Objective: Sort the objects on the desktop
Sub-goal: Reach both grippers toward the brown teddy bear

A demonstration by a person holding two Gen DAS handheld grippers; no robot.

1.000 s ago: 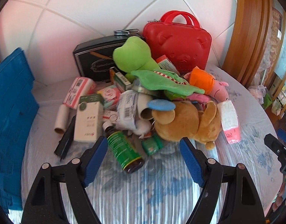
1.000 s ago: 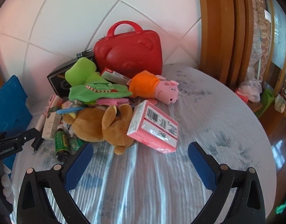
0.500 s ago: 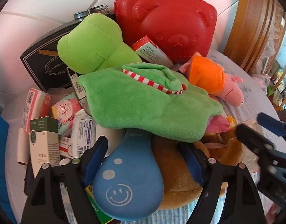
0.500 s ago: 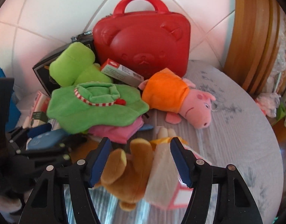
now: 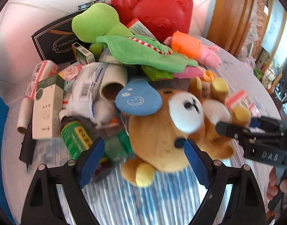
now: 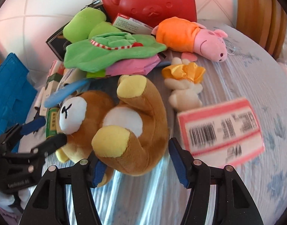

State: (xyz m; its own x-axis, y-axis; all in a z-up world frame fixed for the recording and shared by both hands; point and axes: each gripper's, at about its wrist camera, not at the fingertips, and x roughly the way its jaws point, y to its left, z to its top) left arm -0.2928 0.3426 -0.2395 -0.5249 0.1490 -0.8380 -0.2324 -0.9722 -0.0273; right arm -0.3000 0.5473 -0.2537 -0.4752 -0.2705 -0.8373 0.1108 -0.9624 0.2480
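A brown plush bear (image 5: 162, 136) lies on its back at the front of a pile of toys and boxes; it fills the middle of the right wrist view (image 6: 124, 127). My right gripper (image 6: 136, 161) has its jaws around the bear's body and touching it. My left gripper (image 5: 143, 159) is open just in front of the bear's head, holding nothing. A blue smiley disc (image 5: 137, 99) rests by the bear's head. A pink barcode box (image 6: 220, 129) lies right of the bear.
The pile holds a green plush frog (image 5: 98, 22), a green cloth (image 5: 143, 52), a pink pig in orange (image 6: 190, 35), a small white plush (image 6: 182, 88), a green bottle (image 5: 76, 138) and cartons. A red bear case (image 5: 154, 7) and black box (image 5: 53, 43) stand behind. A blue crate (image 6: 10, 93) sits left.
Both grippers have pulled back from the pile. The bear has been rolled over, face and belly up, and drawn forward. The pink box has slid off to the right.
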